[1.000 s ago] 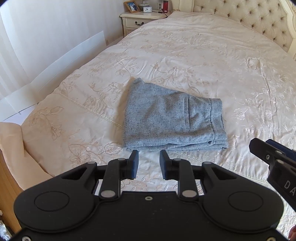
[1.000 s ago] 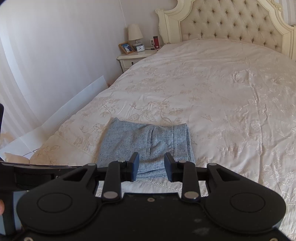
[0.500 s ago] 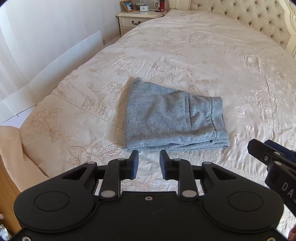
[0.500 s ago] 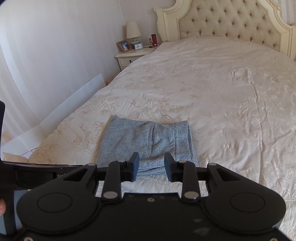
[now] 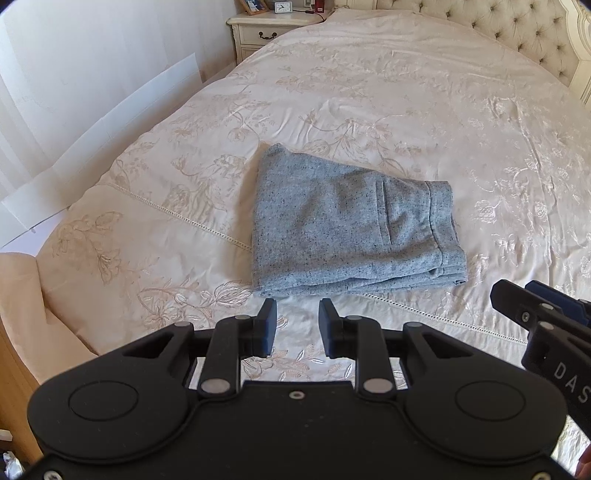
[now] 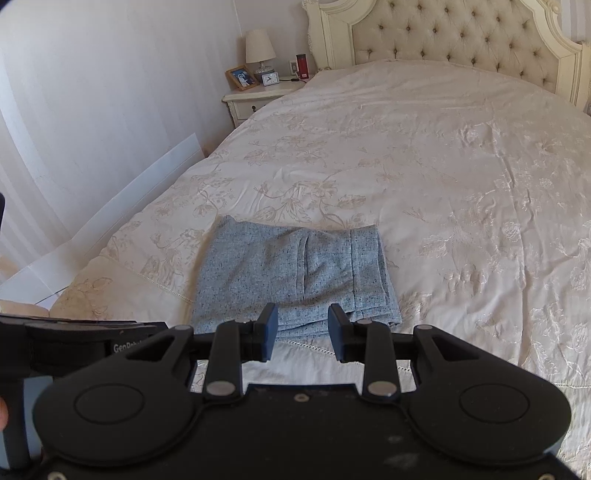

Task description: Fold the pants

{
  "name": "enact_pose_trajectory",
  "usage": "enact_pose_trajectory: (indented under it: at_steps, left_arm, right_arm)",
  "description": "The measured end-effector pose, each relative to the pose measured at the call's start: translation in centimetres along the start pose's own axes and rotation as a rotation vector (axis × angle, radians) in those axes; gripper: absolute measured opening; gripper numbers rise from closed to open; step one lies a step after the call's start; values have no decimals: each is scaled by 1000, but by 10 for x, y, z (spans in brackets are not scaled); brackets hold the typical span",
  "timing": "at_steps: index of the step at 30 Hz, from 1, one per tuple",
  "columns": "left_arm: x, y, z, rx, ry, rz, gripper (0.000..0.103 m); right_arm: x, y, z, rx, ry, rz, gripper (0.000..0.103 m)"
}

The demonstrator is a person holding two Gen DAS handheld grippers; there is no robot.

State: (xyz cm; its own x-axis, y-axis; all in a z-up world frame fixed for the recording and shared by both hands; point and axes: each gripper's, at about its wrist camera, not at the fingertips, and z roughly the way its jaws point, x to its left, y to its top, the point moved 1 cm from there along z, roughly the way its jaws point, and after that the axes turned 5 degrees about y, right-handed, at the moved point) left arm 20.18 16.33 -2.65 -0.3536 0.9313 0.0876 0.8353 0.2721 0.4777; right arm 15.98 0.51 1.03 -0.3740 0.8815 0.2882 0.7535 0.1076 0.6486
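Note:
The grey speckled pants (image 5: pixel 351 225) lie folded into a compact stack on the cream bedspread (image 5: pixel 406 92), waistband to the right; they also show in the right wrist view (image 6: pixel 295 277). My left gripper (image 5: pixel 297 317) is open and empty, held above the bed just short of the stack's near edge. My right gripper (image 6: pixel 303 325) is open and empty, also back from the near edge; its body shows at the right of the left wrist view (image 5: pixel 546 332).
A tufted headboard (image 6: pixel 461 33) stands at the far end. A nightstand (image 6: pixel 258 99) with a lamp, a clock and a photo frame is at the far left. A white board (image 5: pixel 110 122) leans along the left wall. The bed's left edge is near.
Both grippers have drawn back and risen a little from the folded pants. The pants have not moved.

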Motion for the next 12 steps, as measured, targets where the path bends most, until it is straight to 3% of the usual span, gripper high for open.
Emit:
enact_pose_trajectory:
  at_steps: [12]
  left_arm:
    - [11, 5, 19, 19, -2, 23, 35]
  right_arm:
    - [7, -2, 20, 41, -9, 12, 33]
